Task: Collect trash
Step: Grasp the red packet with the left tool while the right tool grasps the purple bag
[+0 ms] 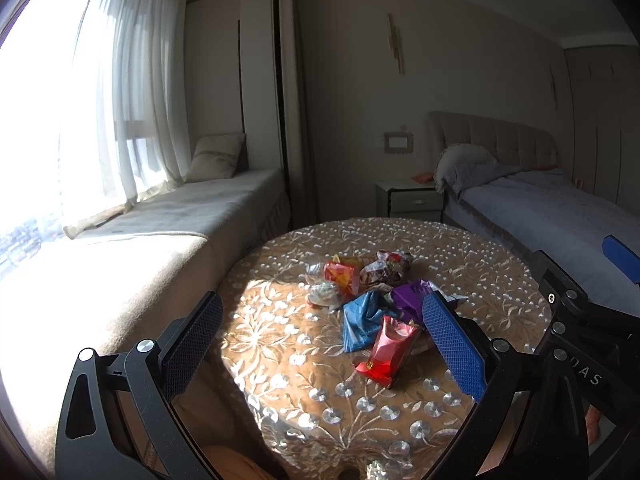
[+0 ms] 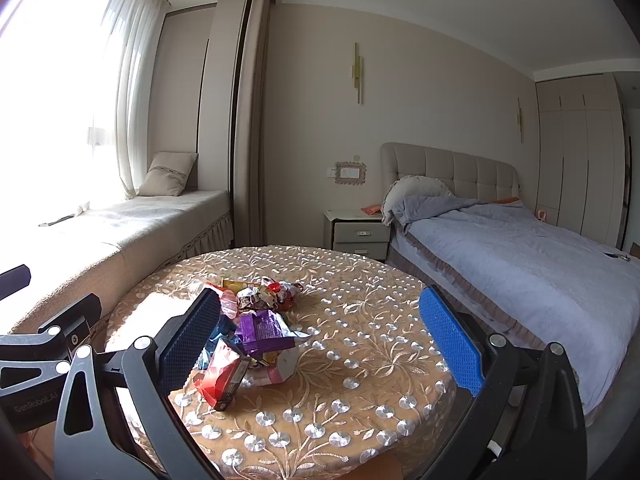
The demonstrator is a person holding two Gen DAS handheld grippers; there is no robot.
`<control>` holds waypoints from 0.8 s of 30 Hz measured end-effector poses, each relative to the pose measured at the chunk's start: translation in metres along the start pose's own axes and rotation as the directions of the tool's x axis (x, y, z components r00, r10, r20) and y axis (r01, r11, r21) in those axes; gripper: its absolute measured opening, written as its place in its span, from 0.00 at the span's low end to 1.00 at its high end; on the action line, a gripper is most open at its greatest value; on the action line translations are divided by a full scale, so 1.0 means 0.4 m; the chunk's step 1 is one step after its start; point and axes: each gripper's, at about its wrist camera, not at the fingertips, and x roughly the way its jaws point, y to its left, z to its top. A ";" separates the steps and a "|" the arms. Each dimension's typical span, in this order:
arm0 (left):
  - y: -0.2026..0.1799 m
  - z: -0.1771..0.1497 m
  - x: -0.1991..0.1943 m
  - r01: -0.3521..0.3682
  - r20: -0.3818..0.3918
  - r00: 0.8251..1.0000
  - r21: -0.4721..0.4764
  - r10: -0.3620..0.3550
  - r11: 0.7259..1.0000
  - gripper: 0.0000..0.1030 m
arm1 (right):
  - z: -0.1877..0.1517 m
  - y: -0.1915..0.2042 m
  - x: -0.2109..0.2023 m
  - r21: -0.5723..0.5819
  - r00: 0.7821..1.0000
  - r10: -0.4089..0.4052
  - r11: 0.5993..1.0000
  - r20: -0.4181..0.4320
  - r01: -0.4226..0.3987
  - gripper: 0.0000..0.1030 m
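Wrappers (image 1: 372, 300) are piled up near the middle of the round worktop (image 1: 400, 408), which is covered with an embroidered cloth. A red wrapper (image 1: 390, 350) is seen at the front of the pile, with blue (image 1: 362, 320) and purple (image 2: 262, 330) ones behind it. Both the left gripper (image 1: 320, 344) and right gripper (image 2: 320, 340) are held wide apart above the worktop, nothing clamped. A bed (image 2: 520, 256) is visible at the right.
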 end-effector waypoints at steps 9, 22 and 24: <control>-0.008 0.000 0.032 0.006 -0.025 1.000 0.007 -0.006 1.000 0.95 | 0.002 0.000 0.028 -0.006 1.000 0.005 1.000 -0.016 -0.005 0.96; -0.009 -0.044 0.149 0.083 -0.104 0.991 0.038 -0.078 0.996 0.95 | -0.030 0.021 0.161 -0.082 0.997 0.025 0.996 -0.070 -0.030 0.96; -0.017 -0.070 0.180 0.108 -0.142 0.985 0.037 -0.101 0.994 0.95 | -0.049 0.017 0.205 -0.069 0.991 0.048 0.996 -0.124 -0.057 0.96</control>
